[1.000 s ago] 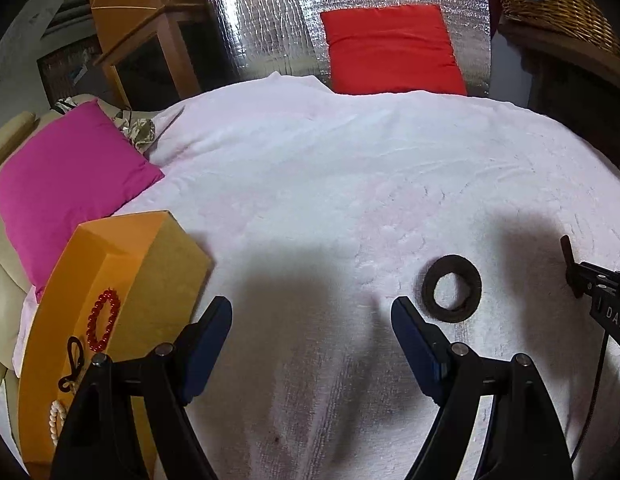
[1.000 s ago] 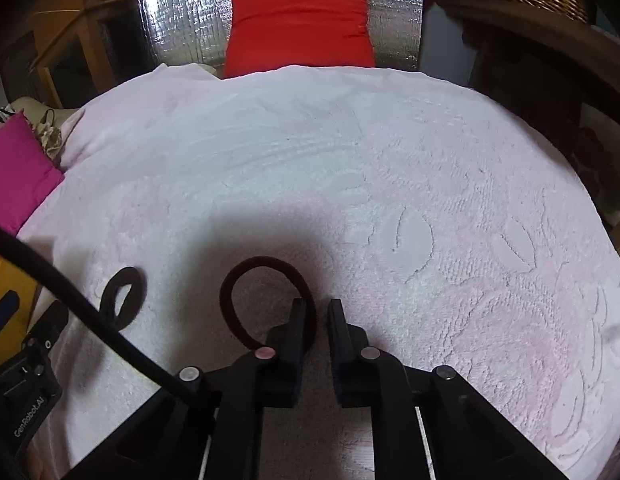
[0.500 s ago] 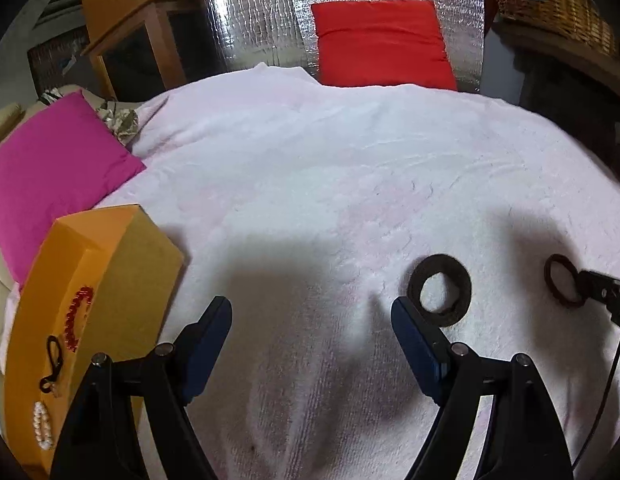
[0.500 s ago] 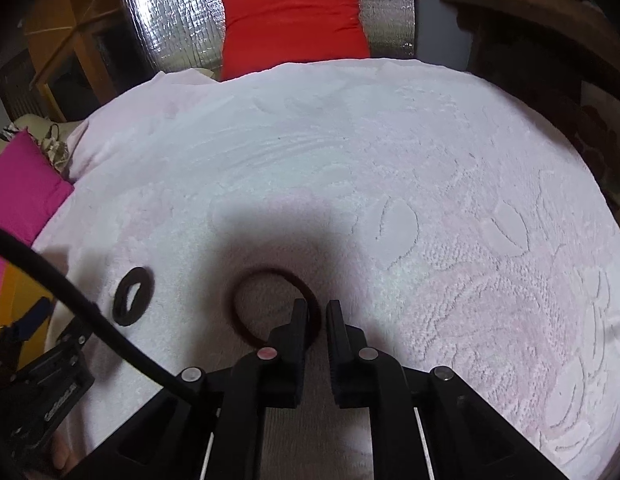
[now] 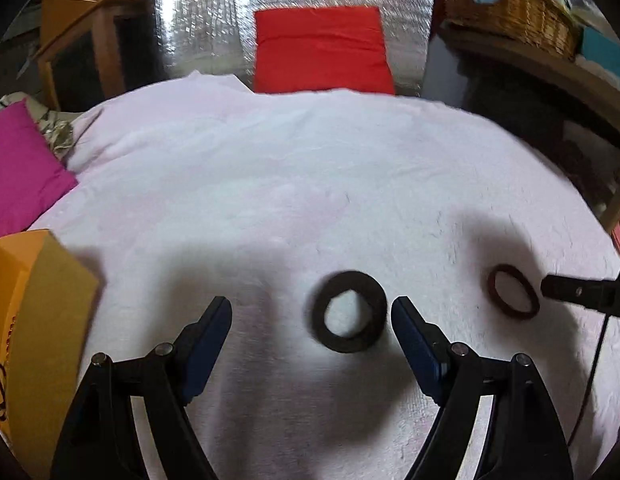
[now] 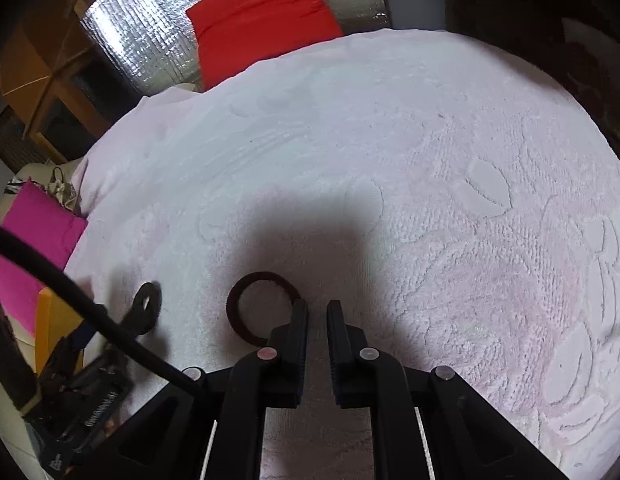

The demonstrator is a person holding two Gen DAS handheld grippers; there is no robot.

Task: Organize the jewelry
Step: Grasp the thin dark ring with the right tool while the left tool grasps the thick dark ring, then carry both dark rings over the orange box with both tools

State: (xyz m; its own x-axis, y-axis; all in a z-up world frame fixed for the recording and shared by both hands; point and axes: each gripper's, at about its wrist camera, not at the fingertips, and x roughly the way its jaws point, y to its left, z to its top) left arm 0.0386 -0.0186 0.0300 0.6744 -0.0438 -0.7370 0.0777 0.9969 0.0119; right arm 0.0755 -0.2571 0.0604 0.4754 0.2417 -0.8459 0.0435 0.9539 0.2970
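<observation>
On the pale pink textured blanket [image 5: 310,160] lie 2 rings. The wide, flat dark brown ring [image 5: 349,311] sits between the 2 blue-padded fingers [image 5: 413,336] of the left gripper [image 5: 311,322], nearer the right-hand finger and touching neither; those fingers stand wide apart with nothing gripped. The thin dark maroon hair-band ring [image 6: 262,306] lies just ahead and to the left of the right gripper [image 6: 317,308], whose black fingers [image 6: 300,320] are drawn almost together with only a narrow slit between them; the left finger's tip overlaps the band's rim, but I cannot tell whether it touches. An orange cardboard box [image 5: 34,300] rests at the blanket's left edge, well apart from both rings.
</observation>
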